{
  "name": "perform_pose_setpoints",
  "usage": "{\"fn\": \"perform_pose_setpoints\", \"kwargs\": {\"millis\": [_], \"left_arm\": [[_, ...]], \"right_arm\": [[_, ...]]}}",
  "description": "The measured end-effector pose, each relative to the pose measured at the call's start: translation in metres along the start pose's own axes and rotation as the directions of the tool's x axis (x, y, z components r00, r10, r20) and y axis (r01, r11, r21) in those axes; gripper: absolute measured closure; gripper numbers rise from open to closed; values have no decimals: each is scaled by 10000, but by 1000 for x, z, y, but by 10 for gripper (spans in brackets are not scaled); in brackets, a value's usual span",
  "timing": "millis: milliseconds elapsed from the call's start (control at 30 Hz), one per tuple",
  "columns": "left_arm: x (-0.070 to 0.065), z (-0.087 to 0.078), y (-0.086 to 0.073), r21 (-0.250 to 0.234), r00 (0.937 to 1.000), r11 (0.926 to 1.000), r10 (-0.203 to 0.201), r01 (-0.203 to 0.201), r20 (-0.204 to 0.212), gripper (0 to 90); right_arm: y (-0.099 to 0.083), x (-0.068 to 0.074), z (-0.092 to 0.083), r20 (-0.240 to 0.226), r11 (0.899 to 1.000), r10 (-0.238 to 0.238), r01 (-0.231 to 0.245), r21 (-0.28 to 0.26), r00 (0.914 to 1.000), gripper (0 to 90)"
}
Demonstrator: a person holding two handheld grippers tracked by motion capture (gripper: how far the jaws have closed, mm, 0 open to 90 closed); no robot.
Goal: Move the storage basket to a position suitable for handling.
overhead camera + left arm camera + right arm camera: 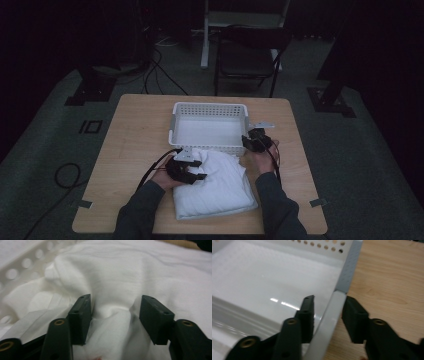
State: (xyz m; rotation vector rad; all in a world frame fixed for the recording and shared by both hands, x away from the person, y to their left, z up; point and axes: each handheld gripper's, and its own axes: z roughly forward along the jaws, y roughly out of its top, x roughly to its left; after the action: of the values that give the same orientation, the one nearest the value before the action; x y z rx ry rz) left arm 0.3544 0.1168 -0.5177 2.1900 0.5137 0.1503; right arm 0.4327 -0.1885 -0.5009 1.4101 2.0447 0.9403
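A: Where does the white cloth lie?

B: On the tabletop, at about 6 o'clock from the white basket, its far edge up against the basket's near wall. It is folded into a thick pad that reaches close to the near tabletop edge.

A: And the left tool?

B: It sits on the cloth's left part, near its 10 o'clock corner. In the left gripper view its jaws stand apart with a raised ridge of cloth between them; the left pad looks to touch the fabric, the right pad stands just off it, so it is not clamped.

A: The right tool?

B: At the basket's near right corner, about 4 o'clock of the basket. In the right gripper view its jaws straddle the basket's right wall, one inside, one outside over bare wood, with gaps on both sides.

A: Open room?

B: Bare wood runs wide at 9 o'clock of the basket and in a narrower strip at 3 o'clock. The basket is empty inside.
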Motion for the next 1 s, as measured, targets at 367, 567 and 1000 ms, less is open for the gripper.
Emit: {"fn": "perform_pose_setpoints", "kwargs": {"millis": [367, 567, 1000], "left_arm": [[-13, -51, -31, -1779, 9672, 9772, -1521, 1163, -2036, 372], [-15, -62, -52, -2163, 9286, 9573, -2482, 1917, -2758, 361], [-28, -63, -61, -1611, 9132, 9576, -2780, 2389, -2980, 362]], "right_arm": [[-17, -2, -61, -461, 9925, -212, 155, -1209, 9987, 437], [-41, 11, -70, -908, 9939, -689, 605, -926, 9935, 414], [-81, 17, -76, -2577, 9983, 159, -300, -508, 9661, 498]]}}
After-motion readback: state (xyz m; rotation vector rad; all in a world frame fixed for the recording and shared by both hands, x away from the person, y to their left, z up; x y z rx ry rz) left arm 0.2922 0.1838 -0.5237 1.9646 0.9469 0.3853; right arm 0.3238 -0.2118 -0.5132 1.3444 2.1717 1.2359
